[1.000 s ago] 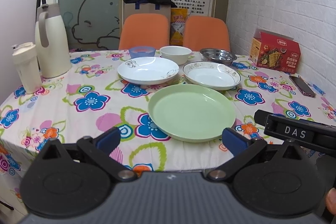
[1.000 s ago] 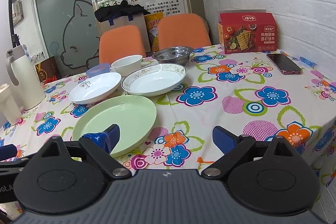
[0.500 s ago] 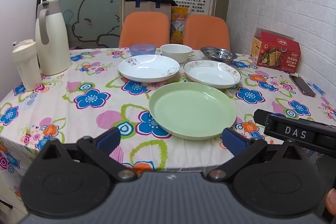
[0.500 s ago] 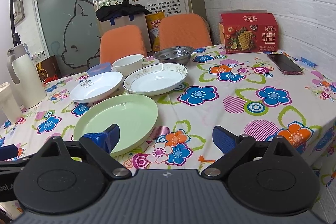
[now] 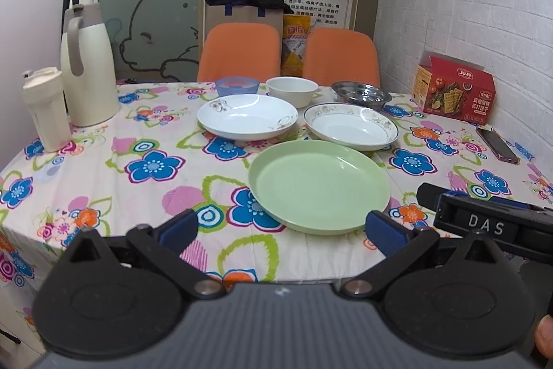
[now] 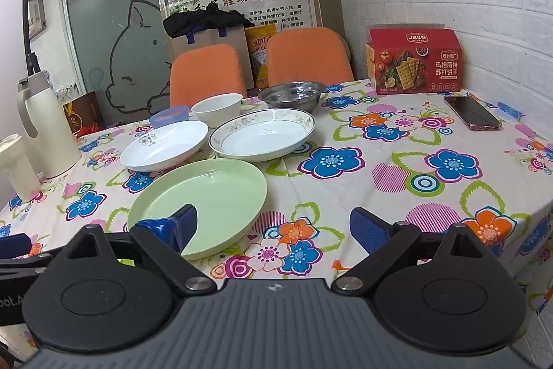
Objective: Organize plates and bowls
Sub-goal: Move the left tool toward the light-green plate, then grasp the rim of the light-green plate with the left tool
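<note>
We hold our left gripper (image 5: 281, 227) level and forward, its blue-padded fingers (image 5: 179, 225) spread wide with nothing between them; our right gripper (image 6: 273, 225) sits just beside it, likewise spread and empty; a fingertip (image 5: 544, 339) of ours shows at the lower right edge.

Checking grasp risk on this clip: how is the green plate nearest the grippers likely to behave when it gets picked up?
The green plate looks like matte plastic, so probably light and stiff, not fragile. Its glossy, low upturned rim may slip between gripper pads. It sits flat on the floral tablecloth, touching no other dish, so a push would likely slide it, perhaps bunching the cloth.
</note>
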Action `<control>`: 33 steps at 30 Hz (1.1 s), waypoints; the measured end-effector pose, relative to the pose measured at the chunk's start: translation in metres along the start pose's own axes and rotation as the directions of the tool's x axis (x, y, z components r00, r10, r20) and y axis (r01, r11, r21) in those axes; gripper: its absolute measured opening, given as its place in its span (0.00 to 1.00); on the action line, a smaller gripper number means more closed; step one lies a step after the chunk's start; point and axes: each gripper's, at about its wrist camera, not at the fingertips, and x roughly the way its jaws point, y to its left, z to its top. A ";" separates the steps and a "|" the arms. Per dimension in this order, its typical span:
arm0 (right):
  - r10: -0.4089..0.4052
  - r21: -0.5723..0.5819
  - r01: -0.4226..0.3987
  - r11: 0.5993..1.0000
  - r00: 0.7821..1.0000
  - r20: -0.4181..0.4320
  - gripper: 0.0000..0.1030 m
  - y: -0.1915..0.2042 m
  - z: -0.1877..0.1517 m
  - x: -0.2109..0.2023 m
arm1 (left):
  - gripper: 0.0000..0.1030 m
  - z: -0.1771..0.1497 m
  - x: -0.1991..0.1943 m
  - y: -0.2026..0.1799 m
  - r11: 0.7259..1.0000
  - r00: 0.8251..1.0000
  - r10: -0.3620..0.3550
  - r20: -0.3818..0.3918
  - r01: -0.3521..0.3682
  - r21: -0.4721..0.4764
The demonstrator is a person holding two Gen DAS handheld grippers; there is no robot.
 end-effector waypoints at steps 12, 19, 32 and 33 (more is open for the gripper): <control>-0.008 -0.002 0.008 1.000 1.000 -0.016 0.80 0.003 0.001 0.015 | 1.00 0.001 0.027 0.017 0.999 0.998 0.008 -0.058 -0.011 -0.049; -0.004 -0.020 0.003 1.000 1.000 -0.013 0.80 0.009 0.001 0.017 | 1.00 0.005 0.032 0.028 0.996 0.998 0.035 -0.047 -0.038 -0.076; 0.024 0.006 -0.024 1.000 0.998 0.057 0.80 0.013 0.009 0.026 | 1.00 0.010 0.062 0.045 0.991 0.993 0.091 -0.079 -0.098 -0.090; 0.027 0.002 -0.028 1.000 0.998 0.059 0.80 0.014 0.010 0.027 | 1.00 0.011 0.063 0.046 0.991 0.993 0.092 -0.079 -0.099 -0.091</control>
